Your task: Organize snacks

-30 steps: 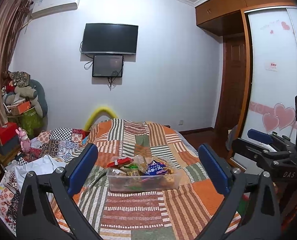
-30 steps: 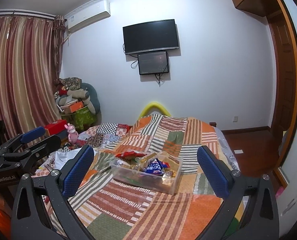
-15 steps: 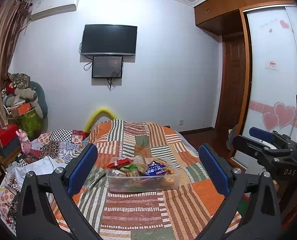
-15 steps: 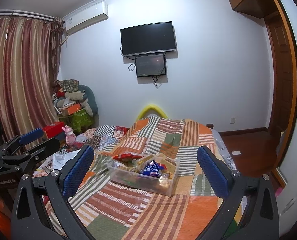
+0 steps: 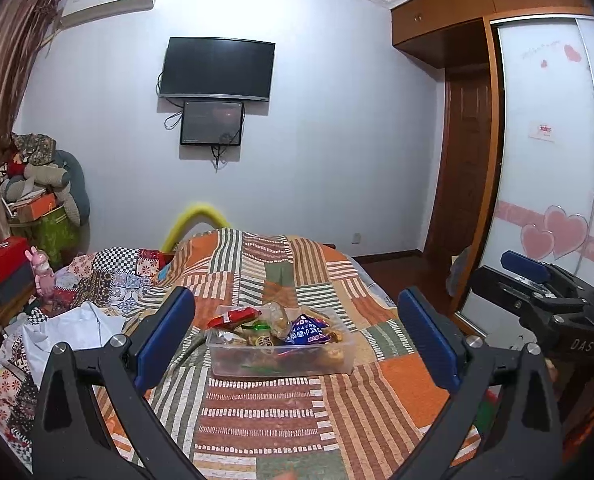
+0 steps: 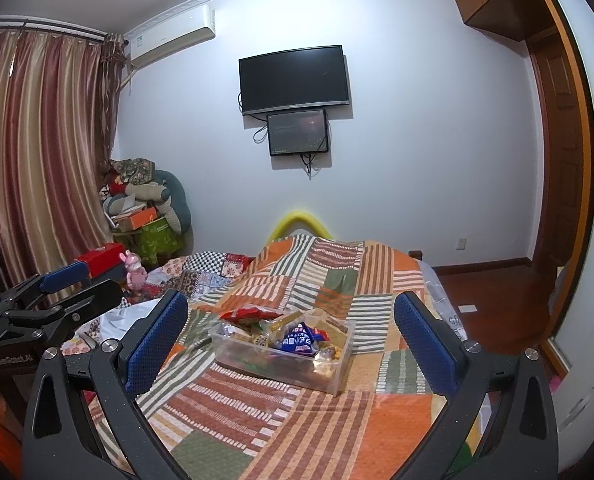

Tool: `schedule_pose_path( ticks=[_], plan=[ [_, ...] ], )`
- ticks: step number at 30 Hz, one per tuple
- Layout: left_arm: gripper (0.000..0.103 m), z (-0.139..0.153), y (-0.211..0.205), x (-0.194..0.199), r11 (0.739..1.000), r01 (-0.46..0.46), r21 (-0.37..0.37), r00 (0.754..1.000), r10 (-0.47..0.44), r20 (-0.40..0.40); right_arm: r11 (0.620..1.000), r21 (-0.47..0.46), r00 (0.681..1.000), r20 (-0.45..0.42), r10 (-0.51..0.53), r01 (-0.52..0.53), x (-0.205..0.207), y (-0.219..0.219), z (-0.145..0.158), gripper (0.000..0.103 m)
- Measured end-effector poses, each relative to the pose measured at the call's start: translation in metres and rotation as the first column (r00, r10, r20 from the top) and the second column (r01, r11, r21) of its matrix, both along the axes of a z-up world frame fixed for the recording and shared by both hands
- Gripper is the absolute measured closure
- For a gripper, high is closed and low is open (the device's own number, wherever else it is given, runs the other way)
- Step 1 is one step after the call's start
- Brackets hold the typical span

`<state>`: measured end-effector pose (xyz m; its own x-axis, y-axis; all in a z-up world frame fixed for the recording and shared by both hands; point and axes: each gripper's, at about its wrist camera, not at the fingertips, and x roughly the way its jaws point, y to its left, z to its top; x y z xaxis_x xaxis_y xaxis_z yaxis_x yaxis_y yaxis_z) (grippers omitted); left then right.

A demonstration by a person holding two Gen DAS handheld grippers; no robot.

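Right now both grippers — left (image 5: 295, 338) and right (image 6: 291, 334) — are hovering with fingers spread and empty, facing the snack tub (image 5: 281, 360) sitting ahead on the quilt (image 5: 265, 412), roughly equally far from both.

The room is evenly lit by soft indoor light, its source out of sight. The white wall (image 5: 337, 140) looks bluish and bright, with faint shadows under the television (image 6: 295, 78). Both views bend strongly at the edges, corners black. Ahead of the claws everything is reasonably sharp; the curtain (image 6: 37, 152) shows slight glare.
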<state>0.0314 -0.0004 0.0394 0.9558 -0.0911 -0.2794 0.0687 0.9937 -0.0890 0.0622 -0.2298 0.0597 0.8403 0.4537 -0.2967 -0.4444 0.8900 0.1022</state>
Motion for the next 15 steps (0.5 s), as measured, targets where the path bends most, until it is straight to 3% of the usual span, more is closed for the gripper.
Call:
schedule_pose_path(
  ticks=[15],
  plan=[
    [0.0,-0.0041,0.0027,0.0025,1.0,0.01,0.011,1.0,-0.01,-0.004,1.0,-0.012,1.0,-0.002,-0.003,0.003,0.0055,0.0021,-0.0028,0.0]
  ],
)
